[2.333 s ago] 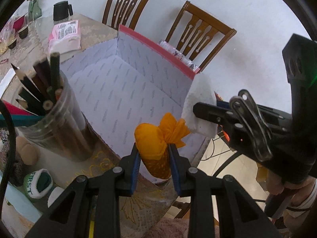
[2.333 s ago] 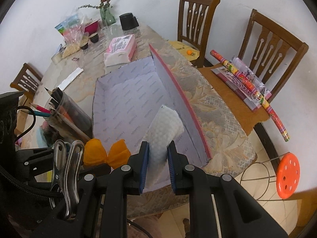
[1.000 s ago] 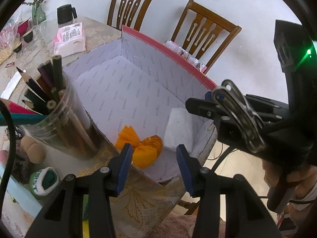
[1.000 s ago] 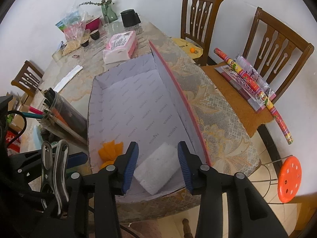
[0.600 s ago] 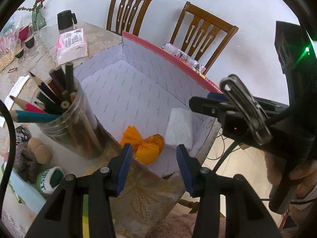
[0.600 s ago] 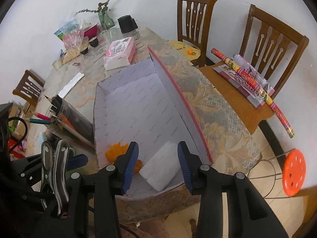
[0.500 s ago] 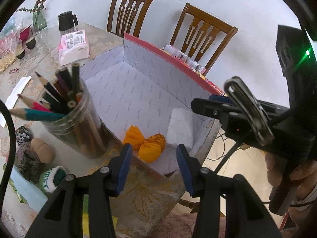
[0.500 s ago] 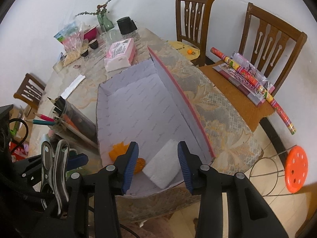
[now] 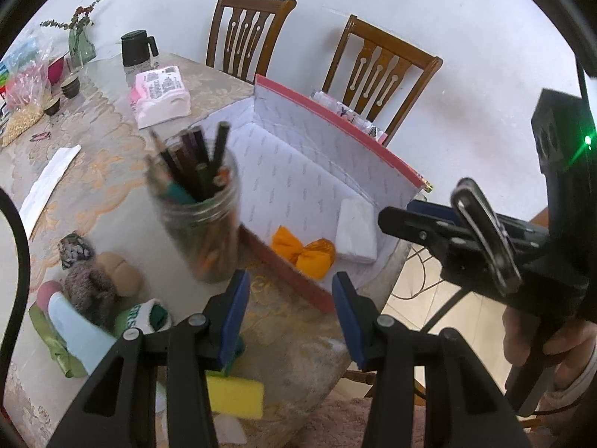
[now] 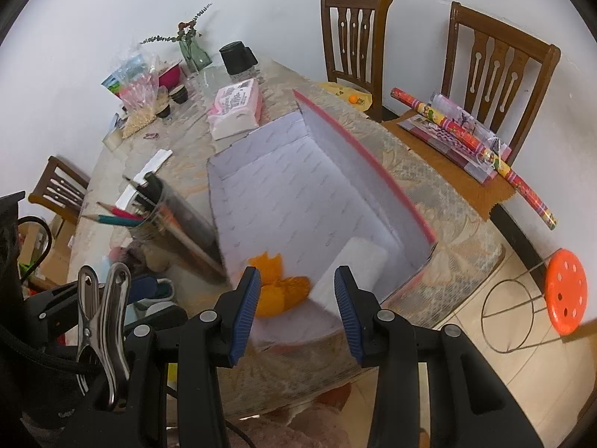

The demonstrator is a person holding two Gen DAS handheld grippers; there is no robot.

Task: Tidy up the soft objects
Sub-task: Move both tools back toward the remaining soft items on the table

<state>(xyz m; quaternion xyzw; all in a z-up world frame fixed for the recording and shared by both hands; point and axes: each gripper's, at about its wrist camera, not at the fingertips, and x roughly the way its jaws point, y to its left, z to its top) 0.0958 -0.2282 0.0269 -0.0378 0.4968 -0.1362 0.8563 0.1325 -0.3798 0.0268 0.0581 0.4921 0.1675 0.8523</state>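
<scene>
Tongs on both sides are gaping wide and gripping nothing: my left tongs (image 9: 289,298) are hovering over the desk (image 9: 112,186) edge, my right tongs (image 10: 296,298) above the box (image 10: 283,194). Inside its near end, an orange pouch (image 9: 304,252) is lying beside a white pad (image 9: 354,233).

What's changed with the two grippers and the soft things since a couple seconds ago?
Both let go: the orange pouch and white sponge now lie in the box. The left gripper and right gripper have opened and pulled back. The pencil jar stays put.
</scene>
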